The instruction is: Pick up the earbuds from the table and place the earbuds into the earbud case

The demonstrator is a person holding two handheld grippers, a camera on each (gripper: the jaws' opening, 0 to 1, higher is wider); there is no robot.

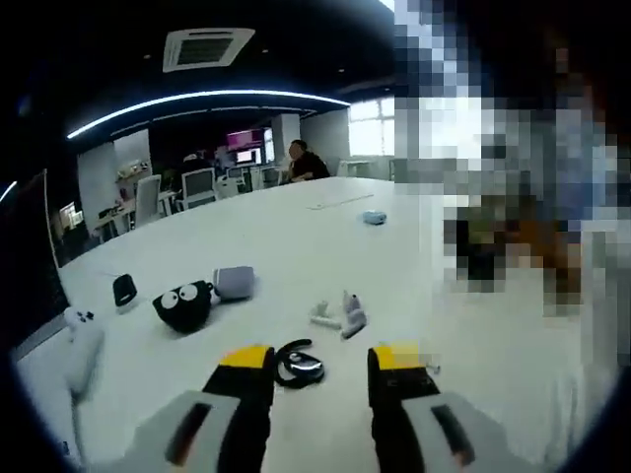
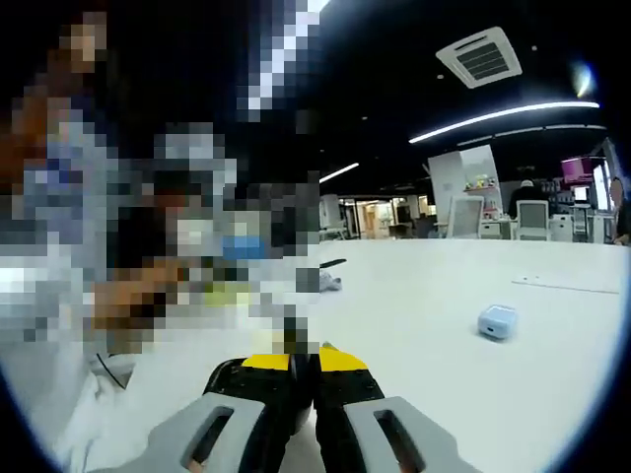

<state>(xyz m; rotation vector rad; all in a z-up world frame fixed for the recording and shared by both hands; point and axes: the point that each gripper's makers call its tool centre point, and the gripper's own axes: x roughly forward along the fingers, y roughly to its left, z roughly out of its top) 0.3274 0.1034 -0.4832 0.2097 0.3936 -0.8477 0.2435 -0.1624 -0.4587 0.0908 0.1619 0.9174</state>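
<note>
Left gripper view: left gripper low over white table, jaws spread, grasping nothing
Black earbud lies between its fingertips; white earbuds just beyond; black googly-eyed pouch and grey case to the left. Right gripper clenched, jaws together; anything pinched cannot be told. Pale blue earbud case well apart on table
</note>
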